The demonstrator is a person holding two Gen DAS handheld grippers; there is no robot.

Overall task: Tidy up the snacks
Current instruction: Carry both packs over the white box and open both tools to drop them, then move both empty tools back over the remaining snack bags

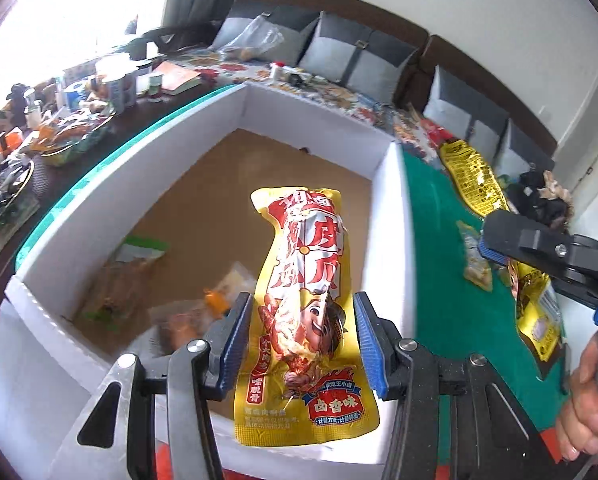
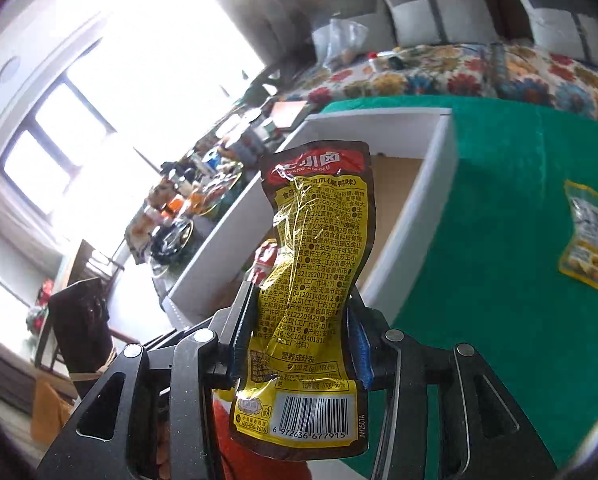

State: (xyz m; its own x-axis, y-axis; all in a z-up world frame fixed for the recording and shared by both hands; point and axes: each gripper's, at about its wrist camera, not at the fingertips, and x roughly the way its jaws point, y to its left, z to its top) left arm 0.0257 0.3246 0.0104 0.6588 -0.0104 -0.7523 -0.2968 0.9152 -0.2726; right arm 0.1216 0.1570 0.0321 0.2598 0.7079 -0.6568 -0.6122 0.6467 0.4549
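Left wrist view: left gripper [image 1: 299, 340], jaws clamped on 1 yellow-red snack pouch [image 1: 305, 312], held upright above white box [image 1: 391, 208] on green cloth [image 1: 431, 240]. Right wrist view: right gripper [image 2: 301, 340], jaws clamped on 1 yellow-brown snack pouch [image 2: 315, 280], barcode nearest camera; 1 small yellow packet [image 2: 585, 236] lying on cloth, well apart.

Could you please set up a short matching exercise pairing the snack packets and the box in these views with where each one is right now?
Things:
1. yellow and red packet
2. yellow and dark brown packet
3. small yellow packet
4. white box

Places or states:
A. lying loose on the green cloth
B. clamped in the right gripper
C. standing open, a few snacks already inside
D. clamped in the left gripper, over the box

Pairs: 1-D, 2-B, 3-A, 4-C
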